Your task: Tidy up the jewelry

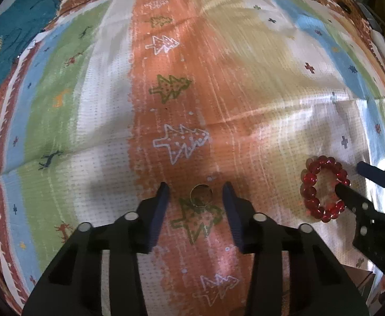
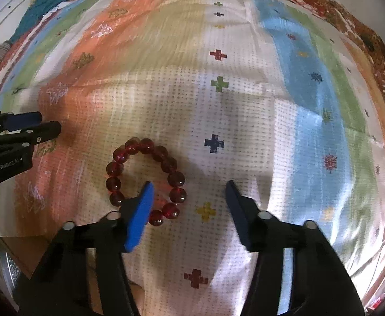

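Looking down the left tongs (image 1: 195, 188), the ring (image 1: 201, 195) lies flat on the cloth (image 1: 218, 92), straight ahead and between the two fingertips (image 1: 163, 192). Both pads stand clear of it, with orange cloth showing on either side, so these tongs are spread around the ring, pinching nothing. A round band has no long axis to line up with; what matters, I judge, is that it sits centred, so a straight squeeze should meet it. Off to the right the bracelet (image 1: 324, 188) lies well apart from the ring, with the right tongs (image 1: 349, 177) already over it.

From the right wrist, the bracelet (image 2: 145, 181) lies flat as a loop, ahead and to the left of centre. The right tongs (image 2: 189, 187) are spread: the left fingertip (image 2: 146, 192) stands inside the loop, the other outside on bare cloth (image 2: 245, 105), so the loop's right-hand run of beads lies between them, untouched by the outer pad. The left tongs (image 2: 49, 123) show at the left edge, farther from the bracelet.
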The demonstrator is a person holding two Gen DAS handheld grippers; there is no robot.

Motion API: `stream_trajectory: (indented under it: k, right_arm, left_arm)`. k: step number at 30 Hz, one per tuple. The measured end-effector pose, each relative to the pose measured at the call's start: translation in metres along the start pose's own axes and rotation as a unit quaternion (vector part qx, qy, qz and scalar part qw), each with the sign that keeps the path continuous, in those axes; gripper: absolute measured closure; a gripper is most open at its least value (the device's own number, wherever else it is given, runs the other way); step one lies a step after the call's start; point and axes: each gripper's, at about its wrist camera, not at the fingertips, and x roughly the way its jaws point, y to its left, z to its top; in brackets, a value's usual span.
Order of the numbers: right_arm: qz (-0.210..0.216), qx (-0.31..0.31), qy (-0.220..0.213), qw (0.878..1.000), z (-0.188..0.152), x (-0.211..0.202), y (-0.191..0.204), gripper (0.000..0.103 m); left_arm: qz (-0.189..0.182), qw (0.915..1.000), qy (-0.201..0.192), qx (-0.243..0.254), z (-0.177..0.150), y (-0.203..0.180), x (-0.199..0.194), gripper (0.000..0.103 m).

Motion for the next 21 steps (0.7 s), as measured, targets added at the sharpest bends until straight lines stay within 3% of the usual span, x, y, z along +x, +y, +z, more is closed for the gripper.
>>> stream_trajectory:
  k: [3, 5, 21]
  right_arm:
    - [0.006, -0.007, 0.002, 1.000, 0.000, 0.001, 0.002, 0.073]
    - [0.019, -0.007, 0.005, 1.000, 0.000, 0.000, 0.004, 0.087]
    - [0.037, -0.004, -0.035, 0.999, -0.008, -0.035, 0.000, 0.089]
  left_arm:
    - [0.010, 0.9999, 0.003, 0.002, 0.000, 0.000, 0.003, 0.070]
    - [0.016, 0.9999, 0.002, 0.004, 0.001, 0.001, 0.005, 0.085]
    - [0.012, 0.9996, -0.021, 0.012, -0.012, -0.003, -0.028, 0.085]
